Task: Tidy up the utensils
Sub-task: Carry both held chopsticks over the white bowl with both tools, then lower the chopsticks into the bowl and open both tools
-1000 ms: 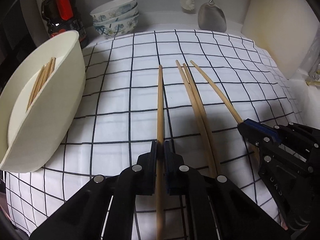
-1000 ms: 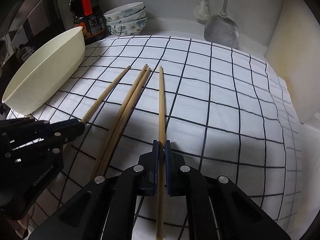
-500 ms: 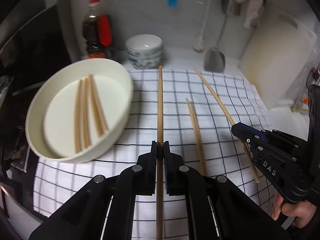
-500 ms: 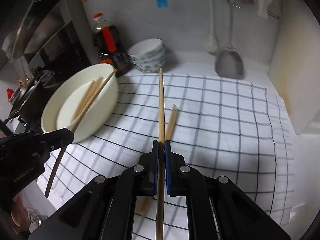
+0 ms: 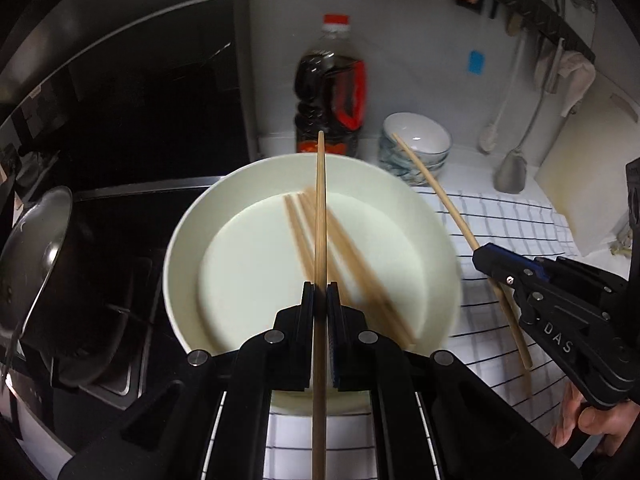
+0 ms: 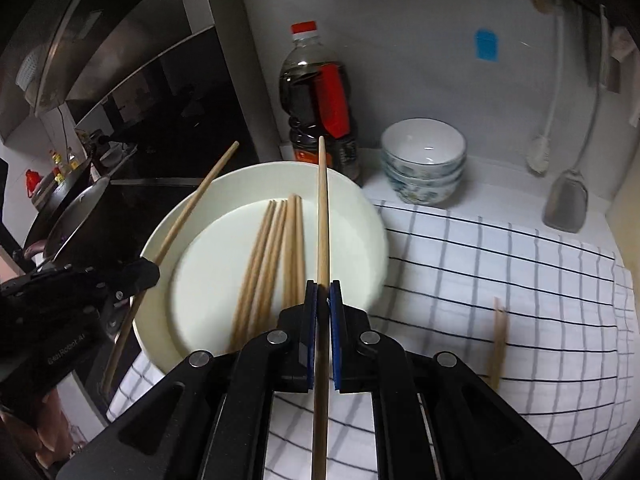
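My left gripper (image 5: 320,298) is shut on a wooden chopstick (image 5: 320,208) and holds it above the big cream bowl (image 5: 188,232). My right gripper (image 6: 323,294) is shut on another chopstick (image 6: 323,208), over the bowl's (image 6: 360,200) near right part. Several chopsticks (image 6: 272,248) lie inside the bowl. Each view shows the other gripper with its chopstick: the right one (image 5: 486,258) at the bowl's right rim, the left one (image 6: 150,268) at its left rim. Two chopsticks (image 6: 498,340) still lie on the checked cloth (image 6: 500,280).
A dark sauce bottle (image 6: 316,104) and stacked patterned bowls (image 6: 424,160) stand behind the big bowl. A metal spatula (image 6: 568,204) and brush hang at the back right. A stove with a pan (image 5: 36,264) lies left of the bowl. A cutting board (image 5: 588,188) leans at right.
Both grippers lifted their chopsticks off the cloth and swung left, from over the cloth to above the cream bowl.
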A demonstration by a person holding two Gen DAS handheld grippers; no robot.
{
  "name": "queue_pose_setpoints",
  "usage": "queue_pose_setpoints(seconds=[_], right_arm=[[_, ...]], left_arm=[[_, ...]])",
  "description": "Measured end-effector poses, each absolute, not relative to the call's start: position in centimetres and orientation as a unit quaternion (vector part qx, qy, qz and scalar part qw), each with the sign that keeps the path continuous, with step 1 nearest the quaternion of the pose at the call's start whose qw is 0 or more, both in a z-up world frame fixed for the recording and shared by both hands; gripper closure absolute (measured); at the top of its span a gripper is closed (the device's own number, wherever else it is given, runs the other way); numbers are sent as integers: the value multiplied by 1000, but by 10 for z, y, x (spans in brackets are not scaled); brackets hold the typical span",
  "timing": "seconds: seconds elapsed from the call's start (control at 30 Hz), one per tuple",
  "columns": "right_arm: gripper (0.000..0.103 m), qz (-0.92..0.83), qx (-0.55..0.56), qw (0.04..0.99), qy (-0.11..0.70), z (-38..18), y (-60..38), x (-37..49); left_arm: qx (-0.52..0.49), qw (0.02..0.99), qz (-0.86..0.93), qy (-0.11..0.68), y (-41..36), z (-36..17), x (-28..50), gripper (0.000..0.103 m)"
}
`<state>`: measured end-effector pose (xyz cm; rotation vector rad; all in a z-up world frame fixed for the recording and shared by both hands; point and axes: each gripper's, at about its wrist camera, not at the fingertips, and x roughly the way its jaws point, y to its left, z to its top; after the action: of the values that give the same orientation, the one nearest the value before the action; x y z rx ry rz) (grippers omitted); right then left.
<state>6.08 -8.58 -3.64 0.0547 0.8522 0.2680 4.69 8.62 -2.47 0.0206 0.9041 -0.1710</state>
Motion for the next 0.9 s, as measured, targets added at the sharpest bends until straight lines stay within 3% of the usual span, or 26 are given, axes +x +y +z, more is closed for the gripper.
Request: queue_pose_setpoints(seconds=[0.47,0.9], right_arm=[[97,141,41,863,483,-81,-23,127],[97,139,28,850,508,-98,-18,147]], left_arm=[[-15,861,-84,502,117,-85,111,96],[-25,853,-70,516,124,-102,125,96]])
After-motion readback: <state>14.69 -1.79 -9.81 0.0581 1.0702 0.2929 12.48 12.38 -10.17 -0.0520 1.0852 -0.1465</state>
